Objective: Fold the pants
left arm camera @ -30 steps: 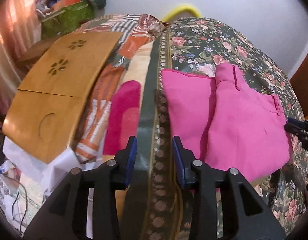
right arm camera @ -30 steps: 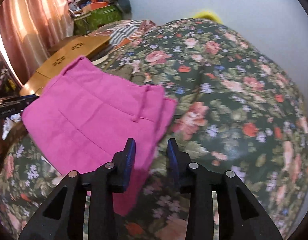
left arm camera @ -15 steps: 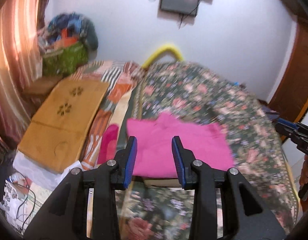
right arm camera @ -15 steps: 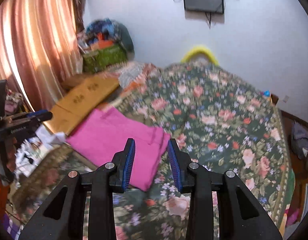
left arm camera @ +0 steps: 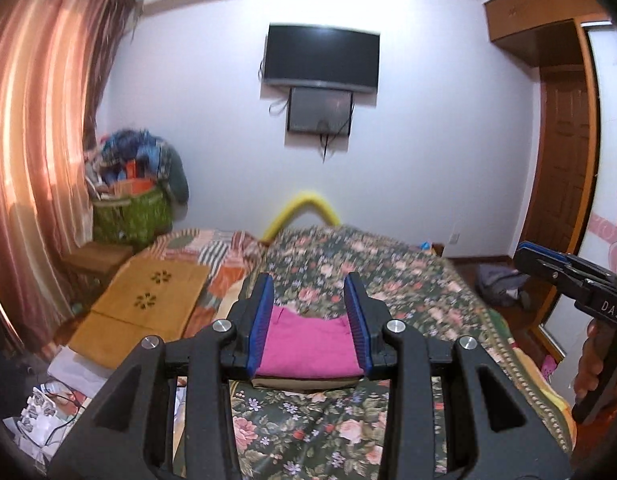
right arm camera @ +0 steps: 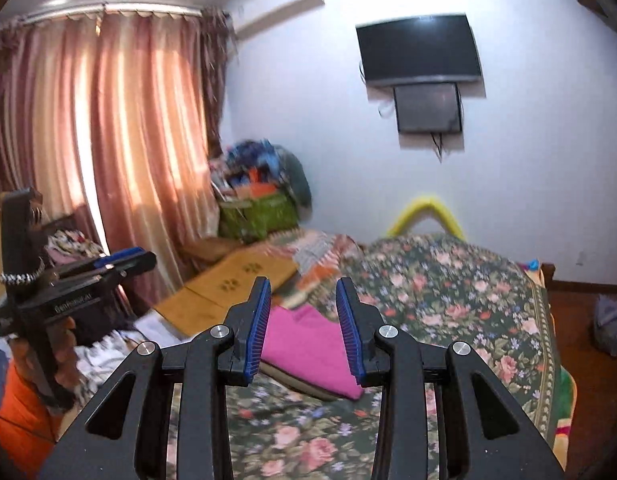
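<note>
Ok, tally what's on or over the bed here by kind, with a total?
Pink folded pants: 1
Wooden lap tables: 1
Striped blankets: 1
Grippers: 2, the left gripper and the right gripper, both open and holding nothing
Total: 5

- Warm daylight glows through the curtain (right arm camera: 108,128) and stripes its folds orange and pink.
- The white wall beside the television (left arm camera: 322,58) is evenly bright, with soft shadows under it.
- Motion blur smears the basket of clothes (right arm camera: 260,196) near the curtain.
- Fisheye bending curves the room; the corners go black.
</note>
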A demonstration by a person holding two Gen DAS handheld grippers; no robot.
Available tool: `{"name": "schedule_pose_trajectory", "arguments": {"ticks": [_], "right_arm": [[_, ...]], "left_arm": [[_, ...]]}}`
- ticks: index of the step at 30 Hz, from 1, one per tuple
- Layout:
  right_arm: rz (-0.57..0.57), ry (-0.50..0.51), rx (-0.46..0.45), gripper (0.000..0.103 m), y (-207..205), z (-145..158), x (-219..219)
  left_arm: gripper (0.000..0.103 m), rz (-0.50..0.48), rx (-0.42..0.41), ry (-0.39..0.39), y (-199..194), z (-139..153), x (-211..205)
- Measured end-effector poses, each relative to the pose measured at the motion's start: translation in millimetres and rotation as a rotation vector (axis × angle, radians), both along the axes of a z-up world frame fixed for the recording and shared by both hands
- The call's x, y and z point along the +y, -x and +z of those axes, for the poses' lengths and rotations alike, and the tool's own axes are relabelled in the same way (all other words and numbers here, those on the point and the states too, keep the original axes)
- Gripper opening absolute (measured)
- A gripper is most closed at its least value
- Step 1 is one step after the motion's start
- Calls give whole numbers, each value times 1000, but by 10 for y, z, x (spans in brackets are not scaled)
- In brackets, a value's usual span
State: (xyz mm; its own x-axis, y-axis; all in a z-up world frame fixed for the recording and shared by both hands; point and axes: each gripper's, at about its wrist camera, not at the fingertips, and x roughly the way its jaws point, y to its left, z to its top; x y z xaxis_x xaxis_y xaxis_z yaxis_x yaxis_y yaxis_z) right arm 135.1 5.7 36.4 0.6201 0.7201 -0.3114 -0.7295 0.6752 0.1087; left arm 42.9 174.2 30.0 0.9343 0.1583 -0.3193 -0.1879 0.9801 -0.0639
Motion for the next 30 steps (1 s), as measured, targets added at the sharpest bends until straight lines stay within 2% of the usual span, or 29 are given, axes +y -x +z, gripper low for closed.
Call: {"name": "schedule_pose_trajectory", "arguments": {"ticks": [2, 6, 8, 10, 11, 16, 24, 30], "right_arm": [[10, -22, -18, 31, 150, 39, -52], [10, -58, -65, 52, 466, 88, -143], [5, -69, -82, 58, 581, 101, -175], [1, -83, -89, 72, 645, 104, -207], [-4, -90, -96, 75, 679, 102, -221], [-43, -89, -114, 86, 721, 97, -252], [-91, -86, -131, 103, 851, 51, -275], [-103, -75, -133, 103, 900, 11, -267]], "left_arm": [[37, -3, -30, -6, 190, 58, -116], [51, -18, -76, -6, 467, 102, -295], [57, -14, -94, -8, 587, 103, -363], [65, -13, -102, -8, 670, 96, -410], [68, -12, -105, -7, 701, 89, -422], [95, 20, -122, -18, 866, 60, -454], [102, 37, -125, -10, 963, 16, -451], [103, 43, -119, -13, 992, -15, -454]]}}
